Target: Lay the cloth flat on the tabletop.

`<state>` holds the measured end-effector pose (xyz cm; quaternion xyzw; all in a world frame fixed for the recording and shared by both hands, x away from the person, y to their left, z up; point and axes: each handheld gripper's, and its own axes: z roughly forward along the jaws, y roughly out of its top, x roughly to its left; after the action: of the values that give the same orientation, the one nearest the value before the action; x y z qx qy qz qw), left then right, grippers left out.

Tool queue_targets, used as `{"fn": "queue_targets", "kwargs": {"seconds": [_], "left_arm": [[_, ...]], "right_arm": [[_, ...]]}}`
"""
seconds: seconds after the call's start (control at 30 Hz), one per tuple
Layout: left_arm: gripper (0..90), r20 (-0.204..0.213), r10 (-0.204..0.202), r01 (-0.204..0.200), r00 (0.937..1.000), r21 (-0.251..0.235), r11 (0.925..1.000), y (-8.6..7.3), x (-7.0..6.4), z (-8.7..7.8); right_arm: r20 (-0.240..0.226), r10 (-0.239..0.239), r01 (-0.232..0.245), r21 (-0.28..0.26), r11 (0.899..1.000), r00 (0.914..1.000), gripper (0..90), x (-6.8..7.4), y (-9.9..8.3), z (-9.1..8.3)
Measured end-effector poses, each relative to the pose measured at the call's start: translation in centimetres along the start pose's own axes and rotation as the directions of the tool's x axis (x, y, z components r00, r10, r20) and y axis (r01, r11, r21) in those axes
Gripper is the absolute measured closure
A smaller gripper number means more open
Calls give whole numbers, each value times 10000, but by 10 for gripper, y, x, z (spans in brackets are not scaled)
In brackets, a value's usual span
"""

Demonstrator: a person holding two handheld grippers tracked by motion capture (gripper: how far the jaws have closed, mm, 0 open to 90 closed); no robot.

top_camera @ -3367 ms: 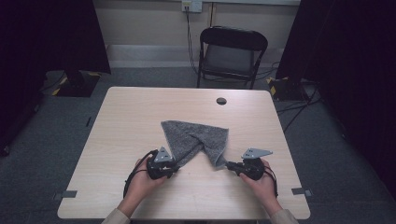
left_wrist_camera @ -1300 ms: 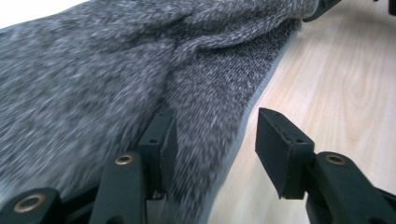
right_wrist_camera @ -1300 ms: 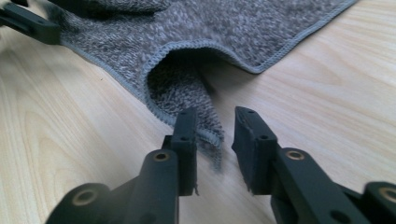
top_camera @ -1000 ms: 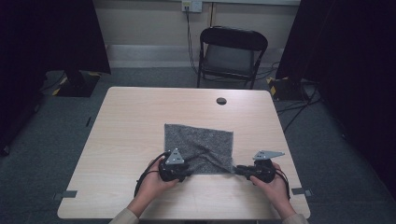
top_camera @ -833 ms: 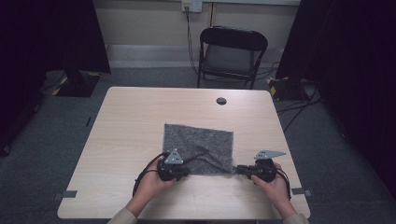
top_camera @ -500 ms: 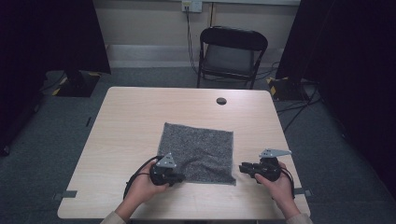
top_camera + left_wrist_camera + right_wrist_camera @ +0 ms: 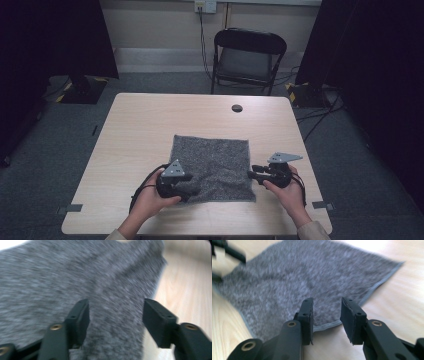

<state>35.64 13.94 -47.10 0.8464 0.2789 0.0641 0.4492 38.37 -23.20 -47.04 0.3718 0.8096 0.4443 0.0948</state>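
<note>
Grey towel (image 7: 212, 167) lies spread flat on the near half of the light wooden table (image 7: 140, 130), roughly square, hemmed edges visible, near edge close to the table's front. Left gripper (image 7: 192, 191) sits over the towel's near-left corner; in the left gripper view its jaws stand wide apart with cloth (image 7: 75, 277) beneath and between them, nothing pinched. Right gripper (image 7: 252, 173) rests just off the towel's right edge, jaws moderately parted and empty, the hem (image 7: 352, 307) just ahead of the tips. Judgement on handling: light, soft terry, limp, no stiffness; it will drape and bunch, not slip much on wood. Best taken at the corners or along the hem, a thin pinch close to the table. Against the frame from a few seconds back: the cloth was then bunched into a peaked heap between the two grippers; now it is laid out full and smooth, and both grippers have let go and drawn slightly toward the person. Folding chair (image 7: 248, 55) and small dark grommet (image 7: 237, 108) beyond, untouched.
</note>
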Motion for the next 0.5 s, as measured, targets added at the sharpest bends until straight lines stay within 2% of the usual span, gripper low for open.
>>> {"fn": "queue_targets", "kwargs": {"seconds": [0.07, 0.2, 0.27, 0.37, 0.5], "left_arm": [[347, -502, 40, -41, 9987, -17, 10000, -1, 8, -4], [336, -1077, -197, 191, 9940, -72, 9998, -6, 22, -10], [341, -1216, -260, 251, 9922, -87, 9996, -9, 27, -11], [346, -1369, -216, 226, 9903, 56, 9997, -13, 33, -9], [353, -1459, -28, 77, 9893, 326, 9994, -18, 38, -4]], "right_arm": [[-60, -203, 204, 309, 9993, 9998, 633, 2, -3, 7], [15, -532, 529, 781, 9955, 9986, 653, 2, -8, 21], [90, -858, 846, 931, 9921, 9963, 688, 2, -9, 28], [252, -1144, 1119, 850, 9901, 9931, 750, 3, -9, 31], [490, -1223, 1177, 869, 9892, 9913, 849, -4, -7, 33]]}}
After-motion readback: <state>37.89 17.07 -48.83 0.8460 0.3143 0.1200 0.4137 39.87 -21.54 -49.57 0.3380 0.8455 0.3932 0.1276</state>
